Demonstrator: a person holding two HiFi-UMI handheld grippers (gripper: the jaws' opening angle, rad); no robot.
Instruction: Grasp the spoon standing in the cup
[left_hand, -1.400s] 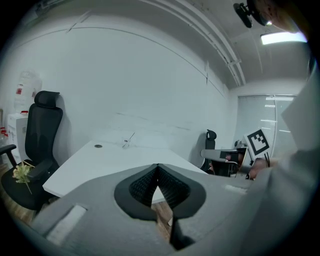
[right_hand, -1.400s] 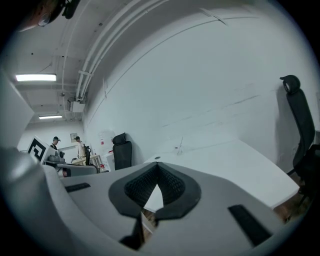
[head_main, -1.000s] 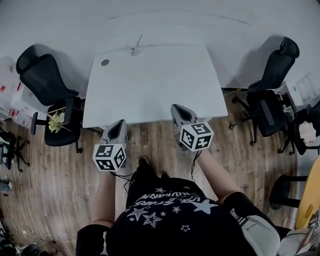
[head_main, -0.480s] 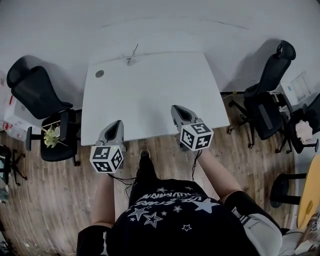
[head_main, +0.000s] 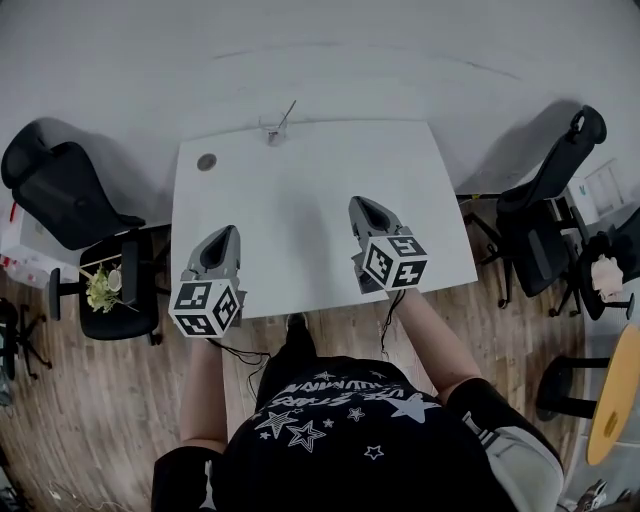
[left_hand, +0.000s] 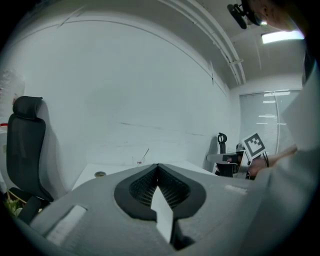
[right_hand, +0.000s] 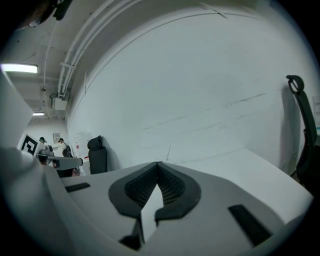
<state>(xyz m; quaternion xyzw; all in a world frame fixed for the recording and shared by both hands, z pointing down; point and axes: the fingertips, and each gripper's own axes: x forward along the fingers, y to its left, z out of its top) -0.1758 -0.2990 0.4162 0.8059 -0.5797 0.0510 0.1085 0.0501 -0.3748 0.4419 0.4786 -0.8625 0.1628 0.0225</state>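
A small clear cup (head_main: 272, 131) stands at the far edge of the white table (head_main: 310, 210), with a thin spoon (head_main: 286, 113) leaning out of it to the right. The cup (left_hand: 139, 161) and spoon (left_hand: 146, 153) appear small and far off in the left gripper view; only the spoon's handle (right_hand: 168, 152) shows in the right gripper view. My left gripper (head_main: 224, 236) is over the table's near left edge, shut and empty. My right gripper (head_main: 360, 207) is over the near right part, jaws shut with nothing between them. Both are far from the cup.
A small round grommet (head_main: 206, 162) sits at the table's far left corner. Black office chairs stand to the left (head_main: 60, 195) and right (head_main: 560, 175) of the table. A chair at the left carries a small plant (head_main: 100, 287). A white wall runs behind the table.
The person has stepped toward the table. Both grippers have moved from over the floor to above the table's near edge, and the cup has drawn closer in view.
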